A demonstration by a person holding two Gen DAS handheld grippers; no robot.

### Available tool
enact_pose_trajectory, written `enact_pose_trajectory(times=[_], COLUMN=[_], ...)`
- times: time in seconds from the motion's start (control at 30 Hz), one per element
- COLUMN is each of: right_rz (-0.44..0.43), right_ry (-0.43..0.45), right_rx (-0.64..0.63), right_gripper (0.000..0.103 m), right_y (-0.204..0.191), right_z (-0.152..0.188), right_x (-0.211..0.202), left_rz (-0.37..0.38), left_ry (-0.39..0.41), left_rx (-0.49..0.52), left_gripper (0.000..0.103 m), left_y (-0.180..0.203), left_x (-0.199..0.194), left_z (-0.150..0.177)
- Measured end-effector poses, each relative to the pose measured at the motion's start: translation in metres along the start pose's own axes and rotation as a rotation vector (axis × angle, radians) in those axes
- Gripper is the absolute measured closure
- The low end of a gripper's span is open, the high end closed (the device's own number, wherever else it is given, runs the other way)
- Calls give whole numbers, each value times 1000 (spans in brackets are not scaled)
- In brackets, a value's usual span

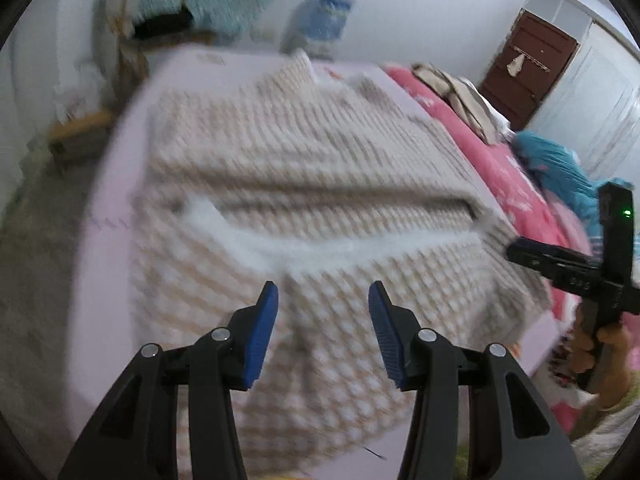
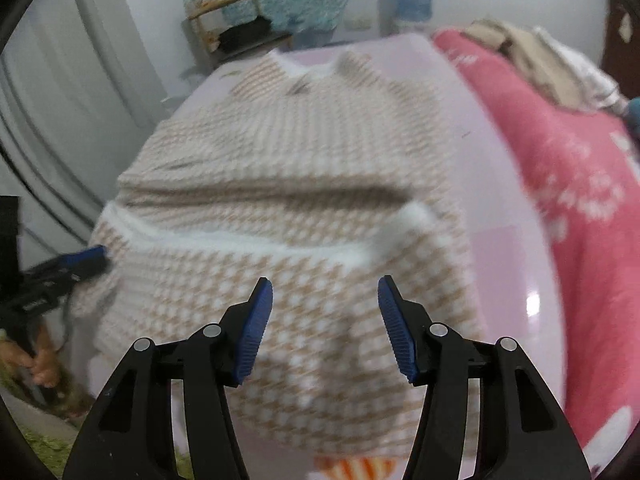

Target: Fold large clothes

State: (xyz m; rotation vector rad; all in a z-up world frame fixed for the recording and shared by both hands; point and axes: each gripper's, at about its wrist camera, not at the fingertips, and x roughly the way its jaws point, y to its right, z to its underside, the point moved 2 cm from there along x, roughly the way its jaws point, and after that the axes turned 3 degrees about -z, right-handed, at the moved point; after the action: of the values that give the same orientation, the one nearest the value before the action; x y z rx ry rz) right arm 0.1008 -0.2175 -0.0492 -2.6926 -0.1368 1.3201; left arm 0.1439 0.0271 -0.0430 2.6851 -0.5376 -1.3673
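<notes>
A pale lilac bed surface (image 1: 108,184) fills both views, motion-blurred. The beige-and-white checked garment (image 1: 304,152), partly folded, lies across the middle. The left gripper (image 1: 323,296) and right gripper (image 2: 325,290) hover above its near edge, jaws half apart, gripping nothing. Only the left view shows a brown door (image 1: 528,68) at upper right.

Pink bedding (image 2: 560,168), brown door (image 1: 528,68), perhaps a wooden chair (image 1: 132,36).
</notes>
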Motion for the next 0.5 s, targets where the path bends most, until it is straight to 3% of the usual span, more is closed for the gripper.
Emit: enact_pose_trajectory(times=[0.13,0.3,0.5], right_rz=[66,65,58], right_ry=[43,10,-32], right_rx=[18,19,39], right_gripper=[51,61,81], right_y=[19,37,48], right_z=[-10,-22,-17], right_x=[4,32,42], left_rz=[-98,-207,-192], left_ry=[75,14,-20], left_rx=[-16,-33,-45], left_gripper=[57,57,57], left_y=[-23,-53,-62], left_x=[-6,17,28], left_z=[-18,-31,-34])
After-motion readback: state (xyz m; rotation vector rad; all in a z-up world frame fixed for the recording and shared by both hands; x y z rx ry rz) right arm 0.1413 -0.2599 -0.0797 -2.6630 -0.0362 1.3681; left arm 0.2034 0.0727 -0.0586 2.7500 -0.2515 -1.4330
